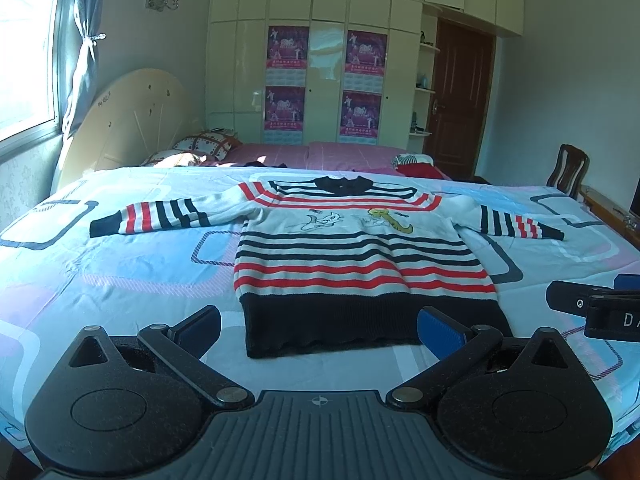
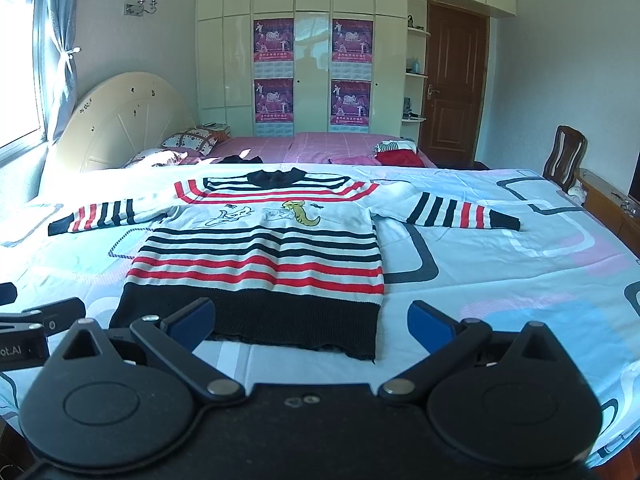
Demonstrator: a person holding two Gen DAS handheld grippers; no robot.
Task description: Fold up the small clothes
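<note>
Your jaws are wide apart on both the left gripper and the right gripper, holding nothing. The striped sweater lies flat on the bed, sleeves spread, its dark hem just before the grippers.

The sweater is white with red and navy stripes and a navy hem; the bedsheet is pale blue with pink and grey rounded rectangles.

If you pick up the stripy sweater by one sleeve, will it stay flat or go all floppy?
Probably floppy: the stripy sweater is soft knit lying limp on the bedsheet, so its body would likely dangle. It looks light, being small. Its thick dark hem might give the fingers decent grip.
</note>
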